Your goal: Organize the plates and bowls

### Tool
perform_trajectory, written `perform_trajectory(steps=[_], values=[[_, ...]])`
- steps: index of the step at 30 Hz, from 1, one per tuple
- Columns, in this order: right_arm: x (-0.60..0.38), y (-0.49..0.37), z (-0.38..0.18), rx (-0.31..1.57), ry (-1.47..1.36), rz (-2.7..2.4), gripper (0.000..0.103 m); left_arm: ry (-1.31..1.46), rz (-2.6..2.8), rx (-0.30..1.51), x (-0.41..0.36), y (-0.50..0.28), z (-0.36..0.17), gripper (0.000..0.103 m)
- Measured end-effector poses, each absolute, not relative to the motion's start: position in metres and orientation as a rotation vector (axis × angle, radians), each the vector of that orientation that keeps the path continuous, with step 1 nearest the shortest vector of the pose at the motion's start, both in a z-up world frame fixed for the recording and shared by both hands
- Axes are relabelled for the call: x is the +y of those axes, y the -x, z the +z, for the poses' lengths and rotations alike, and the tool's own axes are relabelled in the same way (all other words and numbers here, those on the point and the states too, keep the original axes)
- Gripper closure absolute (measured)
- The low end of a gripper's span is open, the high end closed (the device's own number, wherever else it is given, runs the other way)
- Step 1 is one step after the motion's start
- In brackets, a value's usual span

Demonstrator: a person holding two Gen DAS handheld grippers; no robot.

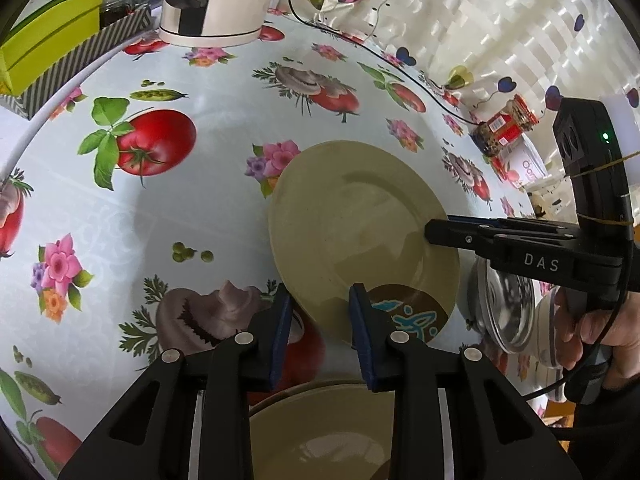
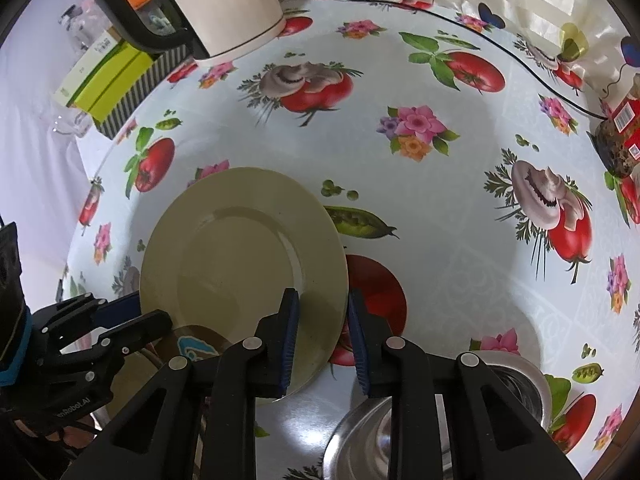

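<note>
On the surface (image 2: 460,208), covered by a pale oilcloth printed with tomatoes, mushrooms and flowers, a round pale-green plate (image 2: 240,264) is tilted, its edge nearest the cameras resting over a second plate with a brown and turquoise pattern (image 1: 412,312). The right gripper (image 2: 322,344) straddles the green plate's right rim, one blue pad over the plate face and one outside the edge; its jaws are narrow, but whether the pads press the rim cannot be told. The left gripper (image 1: 320,336) stands half open at the plate's lower-left rim, its pads not touching it. Right of the plate lie nested steel bowls (image 1: 504,312); beyond it stands a cream electric kettle (image 2: 224,4).
</note>
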State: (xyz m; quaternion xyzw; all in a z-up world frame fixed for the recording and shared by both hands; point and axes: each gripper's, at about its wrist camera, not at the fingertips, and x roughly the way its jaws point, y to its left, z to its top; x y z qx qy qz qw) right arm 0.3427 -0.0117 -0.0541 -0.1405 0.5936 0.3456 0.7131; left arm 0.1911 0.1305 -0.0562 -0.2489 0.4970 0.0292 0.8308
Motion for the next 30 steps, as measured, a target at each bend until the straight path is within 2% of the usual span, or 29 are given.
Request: perform_trajectory(steps=[15, 30], values=[[-0.003, -0.330, -0.035, 1.276, 0.317, 0.770, 0.079, 0.521, 0.082, 1.018, 0.135, -0.175, -0.040, 0.073], [-0.002, -0.283, -0.015, 1.242, 0.334, 0.763, 0.079, 0.528, 0.095, 1.009, 0.132, -0.131, -0.026, 0.073]])
